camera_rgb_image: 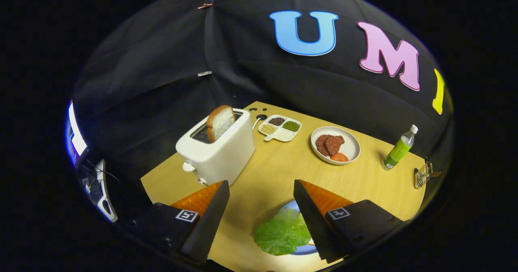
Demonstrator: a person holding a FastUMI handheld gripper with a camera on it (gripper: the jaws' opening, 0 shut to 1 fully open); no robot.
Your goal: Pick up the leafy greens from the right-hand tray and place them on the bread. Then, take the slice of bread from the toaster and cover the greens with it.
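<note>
One leaf of greens [282,232] is seen at the lower centre of the frame, lying on a blue plate [305,249] between the two fingers and closer to the right one, whose inner edge overlaps it. The gripper [261,217] is held above the wooden table [275,171], tilted downward, with its fingers spread wide and nothing grasped. Beyond the left finger, a white toaster [218,148] is seen with a slice of bread [219,122] standing up out of its slot. Further back, a divided dish [280,128] is filled with beans and seeds. To the right of it, a white plate [348,152] carries meat patties [330,144] and a tomato slice [339,157]. A green bottle [400,148] stands at the right.
</note>
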